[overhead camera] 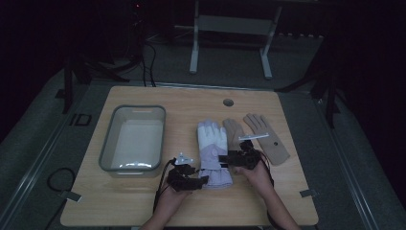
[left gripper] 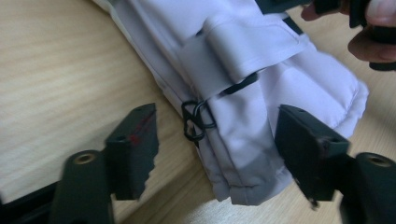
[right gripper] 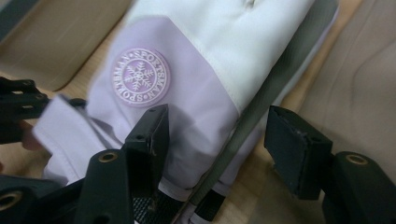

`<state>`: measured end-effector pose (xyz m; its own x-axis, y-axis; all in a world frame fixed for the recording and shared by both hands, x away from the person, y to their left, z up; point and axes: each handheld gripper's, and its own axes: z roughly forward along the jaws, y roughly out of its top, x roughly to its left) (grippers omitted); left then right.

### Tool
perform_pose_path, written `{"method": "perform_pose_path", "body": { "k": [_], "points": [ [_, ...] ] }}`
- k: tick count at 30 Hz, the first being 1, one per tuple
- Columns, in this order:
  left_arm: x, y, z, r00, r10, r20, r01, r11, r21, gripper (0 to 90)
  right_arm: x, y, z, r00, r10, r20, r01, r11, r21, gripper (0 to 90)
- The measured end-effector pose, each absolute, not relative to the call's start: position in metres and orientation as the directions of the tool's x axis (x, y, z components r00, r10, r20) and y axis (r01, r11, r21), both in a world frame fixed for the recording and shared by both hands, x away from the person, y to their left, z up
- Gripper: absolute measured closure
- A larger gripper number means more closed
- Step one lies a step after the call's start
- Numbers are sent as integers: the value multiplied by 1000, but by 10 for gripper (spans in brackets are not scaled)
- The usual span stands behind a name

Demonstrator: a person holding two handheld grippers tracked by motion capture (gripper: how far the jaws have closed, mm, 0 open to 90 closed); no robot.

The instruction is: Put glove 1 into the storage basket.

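- We have the lilac ski glove (overhead camera: pixel 212 153) lying flat on the table (overhead camera: pixel 143 206), cuff toward us, between the grey bin (overhead camera: pixel 134 139) and the tan gloves (overhead camera: pixel 261 136).
- Our left gripper (left gripper: pixel 217 140) straddles the cuff corner by the black clip (left gripper: pixel 196 121) — jaws apart, pads not yet pressing on the fabric.
- Our right gripper (right gripper: pixel 217 140) straddles the glove's other edge below the snowflake badge (right gripper: pixel 140 76), one jaw lying on the fabric, the other off to the side; no pinch yet.
- To do this well, we'd judge it best to close on the padded cuff itself, not the strap or clip, and squeeze both sides evenly so the glove lifts level.
- The nearer tan glove lies just beside the right edge — we should keep that jaw from catching it.
- The bin stands open to the left, nothing between it and the glove.
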<state>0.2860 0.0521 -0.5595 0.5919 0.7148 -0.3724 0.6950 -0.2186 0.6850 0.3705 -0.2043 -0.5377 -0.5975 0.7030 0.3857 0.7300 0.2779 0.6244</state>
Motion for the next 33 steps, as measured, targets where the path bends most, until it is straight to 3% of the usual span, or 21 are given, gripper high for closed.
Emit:
{"method": "perform_pose_path", "body": {
  "k": [3,7,10,13,20,33],
  "points": [
    [290,53,-563,609,682,-404,703,-229,673,401,373,-204,-546,-596,693,406,743,285,605,432],
    [295,51,-564,633,651,-418,704,-259,662,503,374,-202,-549,-624,666,409,732,314,605,574],
    [296,51,-563,637,646,-421,707,-271,653,548,366,-194,-543,-668,683,297,674,385,630,706],
    [296,50,-561,637,645,-422,710,-278,647,604,359,-183,-538,-686,706,176,626,448,638,769],
    [297,48,-555,641,651,-407,710,-301,636,749,352,-178,-536,-673,729,124,604,445,662,813],
    [313,54,-514,727,586,-359,639,-385,665,775,351,-182,-502,-648,750,132,586,381,715,822]
  ]
}}
